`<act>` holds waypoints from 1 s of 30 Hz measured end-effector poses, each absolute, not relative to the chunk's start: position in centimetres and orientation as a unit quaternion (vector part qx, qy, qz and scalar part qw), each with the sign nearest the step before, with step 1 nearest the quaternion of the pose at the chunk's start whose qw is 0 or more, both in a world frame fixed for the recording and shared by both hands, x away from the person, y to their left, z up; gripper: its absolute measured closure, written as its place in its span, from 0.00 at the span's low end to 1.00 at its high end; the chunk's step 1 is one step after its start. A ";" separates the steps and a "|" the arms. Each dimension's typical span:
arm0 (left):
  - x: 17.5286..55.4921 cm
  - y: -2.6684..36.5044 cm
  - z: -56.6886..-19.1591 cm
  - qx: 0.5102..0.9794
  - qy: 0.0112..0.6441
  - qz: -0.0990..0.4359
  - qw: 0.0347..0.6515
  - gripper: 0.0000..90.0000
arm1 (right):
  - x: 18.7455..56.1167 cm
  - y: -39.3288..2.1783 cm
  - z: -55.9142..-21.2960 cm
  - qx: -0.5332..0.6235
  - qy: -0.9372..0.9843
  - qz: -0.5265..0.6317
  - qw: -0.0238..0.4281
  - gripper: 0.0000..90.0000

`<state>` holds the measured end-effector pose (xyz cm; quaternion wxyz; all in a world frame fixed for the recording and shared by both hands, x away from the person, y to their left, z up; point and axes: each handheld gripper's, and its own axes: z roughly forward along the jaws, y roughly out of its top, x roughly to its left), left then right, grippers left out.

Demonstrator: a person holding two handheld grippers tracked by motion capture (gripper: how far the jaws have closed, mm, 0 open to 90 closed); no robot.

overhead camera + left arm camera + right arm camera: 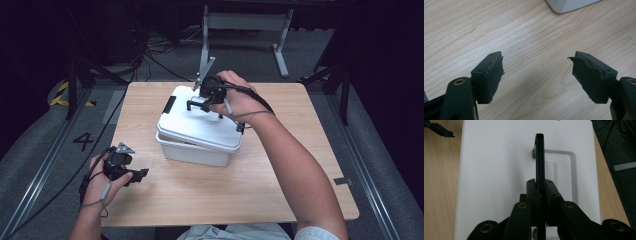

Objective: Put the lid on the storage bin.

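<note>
Here, a wooden table stands on grey floor

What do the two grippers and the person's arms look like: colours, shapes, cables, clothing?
Both the left gripper and the right gripper are black, each with two blocky jaws, brass-coloured rivets, a trailing dark cable and a grey three-cornered plate on top. The forearms are bare; light short sleeves show.
</note>
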<state>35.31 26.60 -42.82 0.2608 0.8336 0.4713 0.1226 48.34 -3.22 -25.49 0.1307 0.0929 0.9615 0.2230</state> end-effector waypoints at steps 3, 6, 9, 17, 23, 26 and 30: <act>35.4 26.6 -42.9 0.833 0.471 0.124 0.262 0.28 | 48.6 -2.8 -25.9 0.089 0.963 0.220 0.130 0.94; 35.3 26.6 -42.9 0.832 0.474 0.123 0.262 0.28 | 48.9 -2.3 -26.3 0.085 0.964 0.218 0.124 0.95; 35.4 26.7 -42.9 0.833 0.472 0.122 0.263 0.28 | 49.0 -1.9 -26.7 0.079 0.966 0.214 0.123 0.94; 35.4 26.7 -42.9 0.835 0.470 0.121 0.259 0.28 | 49.3 -1.2 -27.6 0.073 0.968 0.210 0.116 0.94; 35.4 26.6 -42.9 0.835 0.470 0.120 0.260 0.28 | 49.6 -1.1 -27.7 0.073 0.968 0.211 0.117 0.94; 35.4 26.6 -42.9 0.835 0.470 0.118 0.261 0.28 | 49.7 -0.9 -27.8 0.069 0.968 0.210 0.119 0.94; 35.4 26.6 -42.9 0.834 0.471 0.119 0.262 0.27 | 49.9 -0.7 -28.2 0.069 0.970 0.201 0.121 0.94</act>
